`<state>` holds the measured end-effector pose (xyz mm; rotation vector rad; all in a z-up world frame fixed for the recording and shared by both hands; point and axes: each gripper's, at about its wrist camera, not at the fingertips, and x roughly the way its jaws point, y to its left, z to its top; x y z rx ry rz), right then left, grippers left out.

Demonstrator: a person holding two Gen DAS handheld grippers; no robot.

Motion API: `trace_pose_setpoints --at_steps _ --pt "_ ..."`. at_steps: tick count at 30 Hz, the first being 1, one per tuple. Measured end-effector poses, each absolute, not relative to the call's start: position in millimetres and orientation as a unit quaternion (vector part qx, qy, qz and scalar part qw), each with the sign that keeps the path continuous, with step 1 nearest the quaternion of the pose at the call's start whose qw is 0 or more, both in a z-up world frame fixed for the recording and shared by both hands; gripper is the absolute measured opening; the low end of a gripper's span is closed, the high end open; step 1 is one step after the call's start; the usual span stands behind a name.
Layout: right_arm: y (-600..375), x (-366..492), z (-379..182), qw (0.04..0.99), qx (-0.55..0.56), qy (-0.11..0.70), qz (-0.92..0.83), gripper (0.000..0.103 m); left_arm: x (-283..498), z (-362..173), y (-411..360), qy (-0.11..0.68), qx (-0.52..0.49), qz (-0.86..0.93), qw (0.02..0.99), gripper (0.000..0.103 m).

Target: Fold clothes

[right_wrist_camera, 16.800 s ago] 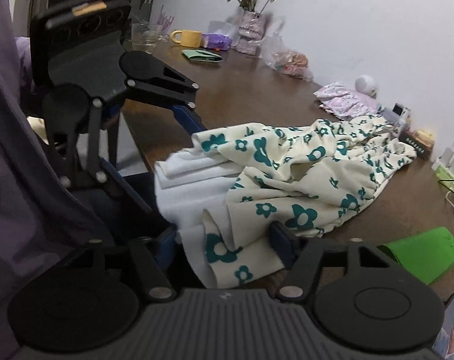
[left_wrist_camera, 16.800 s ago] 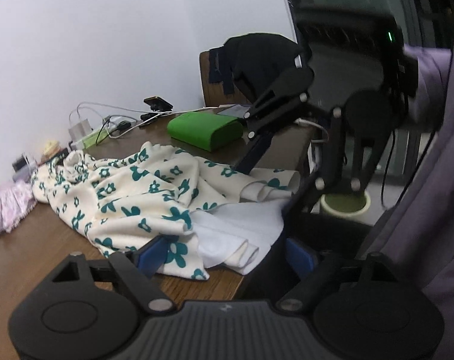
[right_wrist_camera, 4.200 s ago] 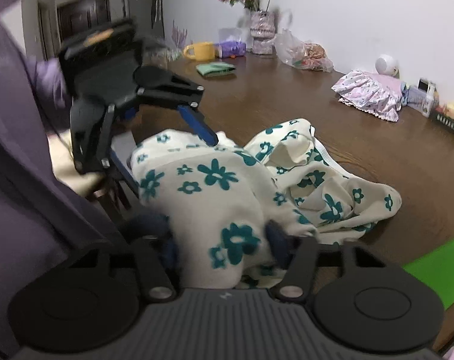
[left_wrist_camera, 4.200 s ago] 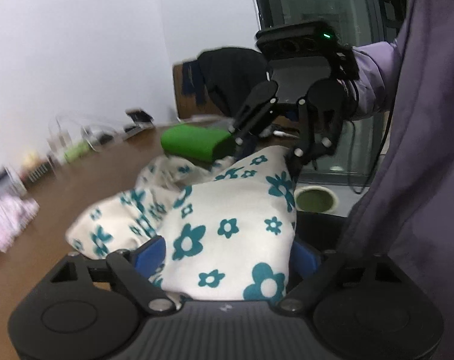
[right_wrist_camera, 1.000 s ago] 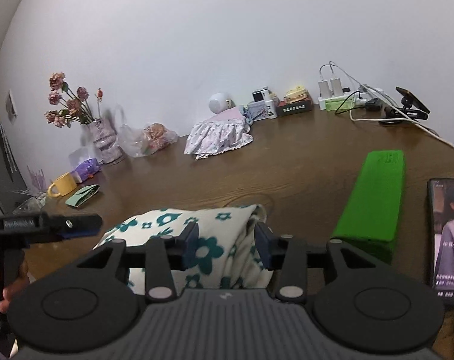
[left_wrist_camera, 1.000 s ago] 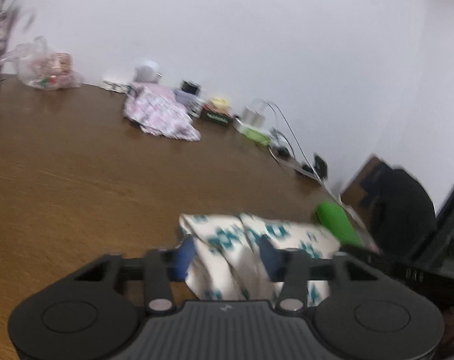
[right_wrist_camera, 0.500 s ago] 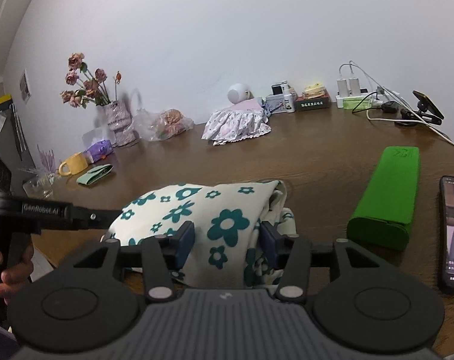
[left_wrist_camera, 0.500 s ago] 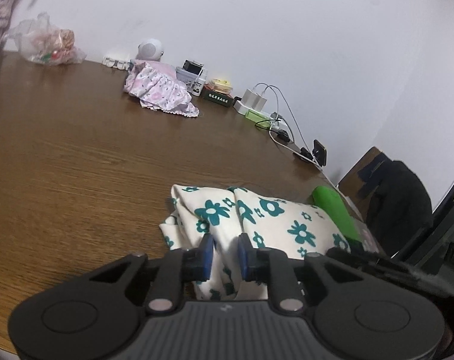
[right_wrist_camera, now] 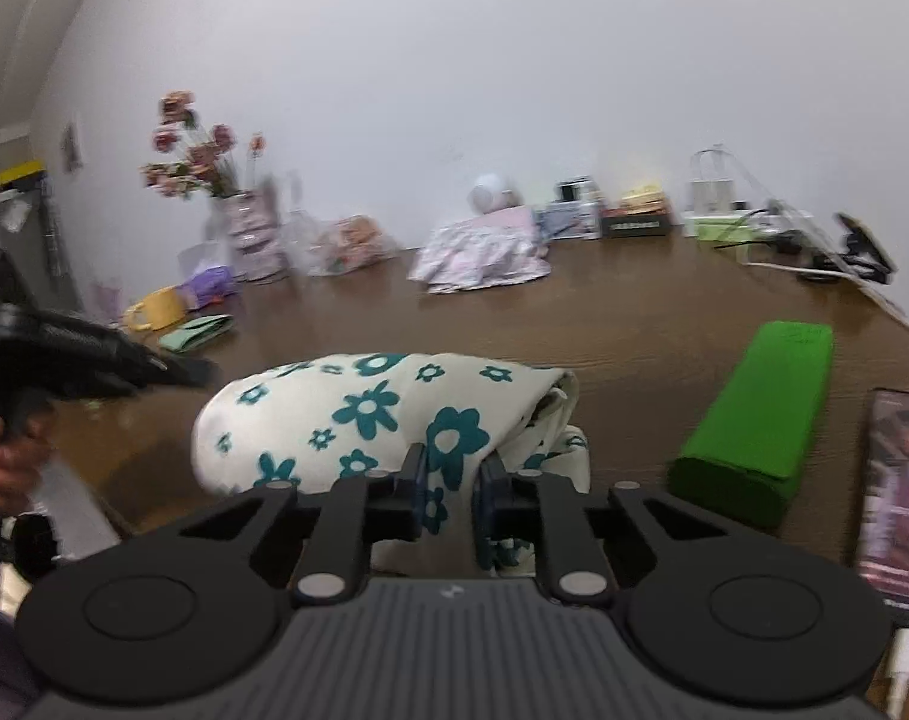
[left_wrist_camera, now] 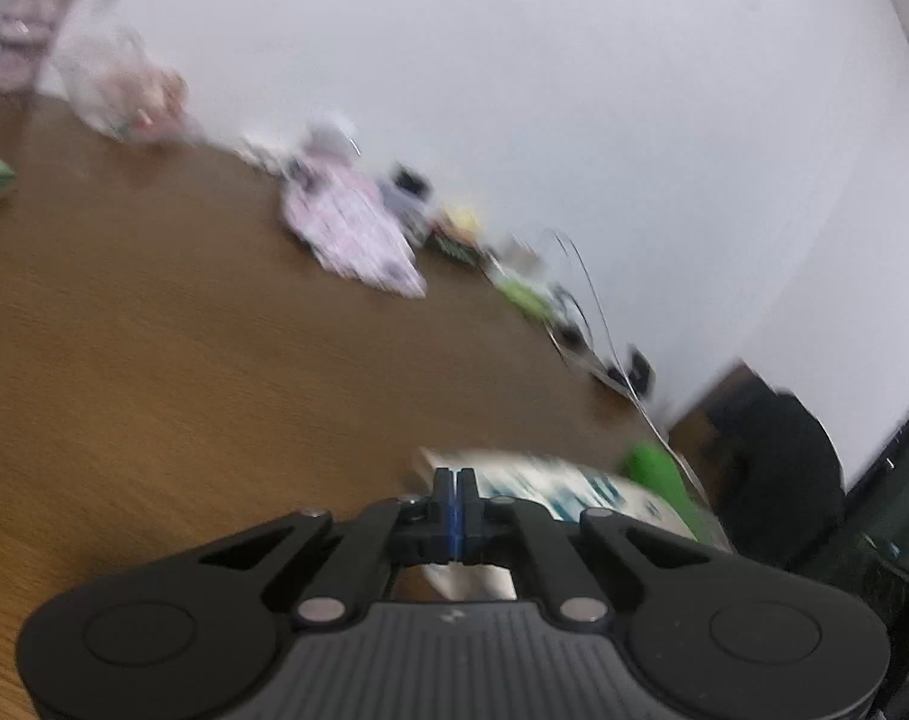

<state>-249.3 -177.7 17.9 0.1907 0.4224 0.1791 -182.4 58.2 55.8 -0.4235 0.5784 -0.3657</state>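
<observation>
A cream garment with teal flowers [right_wrist_camera: 364,408] lies folded into a thick bundle on the brown table [right_wrist_camera: 634,330]. My right gripper [right_wrist_camera: 454,495] is shut on a fold at the bundle's near right edge, with fabric pinched between its fingers. In the blurred left wrist view my left gripper [left_wrist_camera: 454,489] is shut with its blue pads touching and nothing between them. The garment [left_wrist_camera: 550,483] shows just beyond and to the right of it. In the right wrist view the left gripper [right_wrist_camera: 100,360] hovers left of the bundle, apart from it, held by a hand [right_wrist_camera: 4,456].
A green case [right_wrist_camera: 760,420] and a phone [right_wrist_camera: 901,480] lie to the right of the bundle. Along the wall are a flower vase [right_wrist_camera: 250,234], a yellow mug [right_wrist_camera: 157,307], pink cloth [right_wrist_camera: 484,246] and chargers with cables [right_wrist_camera: 754,228]. A chair with dark clothing [left_wrist_camera: 778,456] stands past the table's end.
The left gripper has shut fully with no cloth in it and swung away leftward. The right gripper's fingers have narrowed onto the fold of the garment.
</observation>
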Motion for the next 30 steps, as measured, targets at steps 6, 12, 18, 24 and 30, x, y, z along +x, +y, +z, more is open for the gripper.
trace_pose_setpoints --at_steps 6,12,18,24,30 --pt "-184 -258 22 0.970 0.104 0.195 0.101 0.028 -204 49 31 0.275 -0.140 -0.244 0.920 0.030" --pt "-186 -267 21 0.970 0.100 0.194 0.105 0.029 -220 42 8 0.269 -0.089 -0.296 0.912 0.029" --pt "-183 -267 19 0.970 0.094 0.198 0.107 0.029 -208 26 29 0.282 -0.157 -0.280 0.904 0.015" --pt "-181 -265 17 0.969 0.090 0.201 0.108 0.031 -196 11 41 0.296 -0.231 -0.270 0.887 0.015" --pt "-178 -264 17 0.969 0.081 0.203 0.112 0.036 -191 6 43 0.302 -0.271 -0.274 0.872 0.013"
